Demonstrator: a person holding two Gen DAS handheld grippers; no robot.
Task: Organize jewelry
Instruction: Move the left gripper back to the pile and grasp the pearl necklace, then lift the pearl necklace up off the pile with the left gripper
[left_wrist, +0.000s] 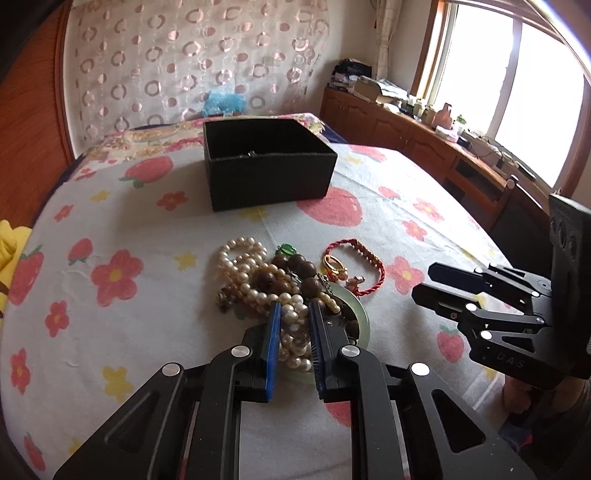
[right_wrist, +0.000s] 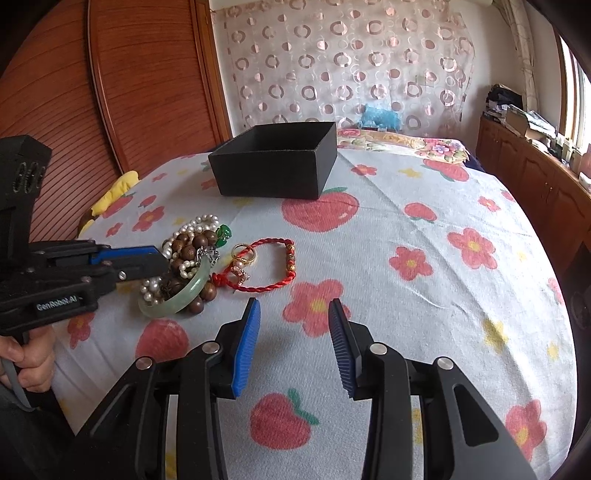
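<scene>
A: Why is the left hand-held gripper (left_wrist: 293, 314) so narrow?
B: It pinches the white pearl necklace (left_wrist: 291, 325) from the heap, well short of the open black cardboard box (left_wrist: 271, 181) on the bed.
A: And the right hand-held gripper (right_wrist: 293, 310)?
B: Half open, empty, waiting beside the heap.

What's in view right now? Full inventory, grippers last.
box: 1, black, open, far on the bed
bedsheet: 1, white with red fruit and flowers
pearl strands: tangled, cream, in the pile
wooden beads: brown, in the pile
jade bangle: 1, pale green, pile's near edge
green pendant: 1, pile's far edge
red cord bracelet: 1, gold beads, beside the pile
gold ring: 1, inside the cord loop
left gripper: closed on pearl strands
right gripper: open, empty
</scene>
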